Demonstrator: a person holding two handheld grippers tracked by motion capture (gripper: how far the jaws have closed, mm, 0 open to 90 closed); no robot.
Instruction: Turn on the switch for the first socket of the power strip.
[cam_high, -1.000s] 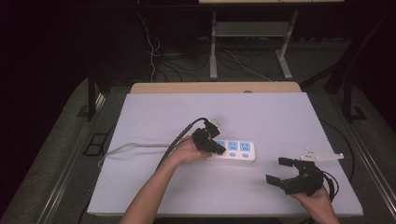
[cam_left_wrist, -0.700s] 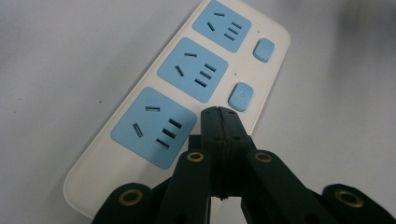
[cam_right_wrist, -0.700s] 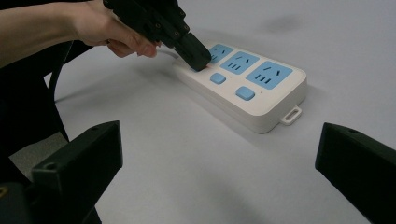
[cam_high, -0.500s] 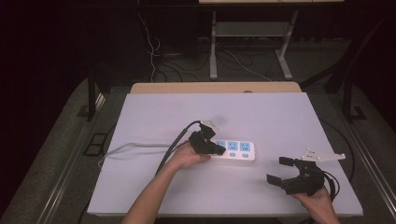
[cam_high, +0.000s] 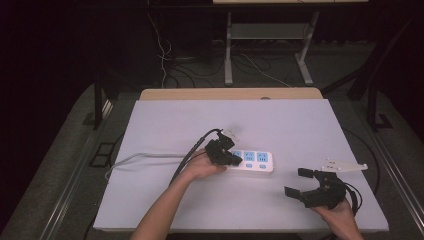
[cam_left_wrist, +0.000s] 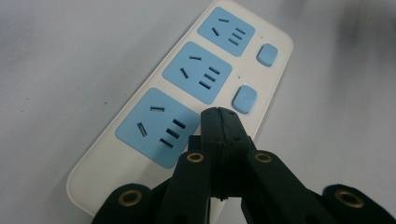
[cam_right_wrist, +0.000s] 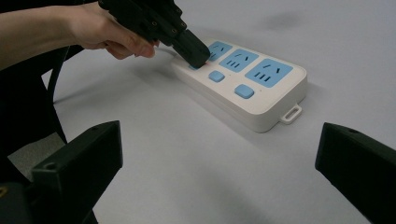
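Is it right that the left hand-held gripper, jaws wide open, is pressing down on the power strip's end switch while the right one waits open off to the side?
Not quite. The left hand-held gripper has its jaws shut together, as the left gripper view shows. The rest holds: its tip is down at the end switch of the power strip, and the right hand-held gripper waits open off to the side.

power strip (cam_high: 252, 161) lying mid-worktop (cam_high: 300, 125) | left tool (cam_high: 234, 161) resting on its left end, just beside the second switch (cam_left_wrist: 244, 99) | right tool (cam_high: 298, 183) hovering well apart, toward the worktop's near right corner
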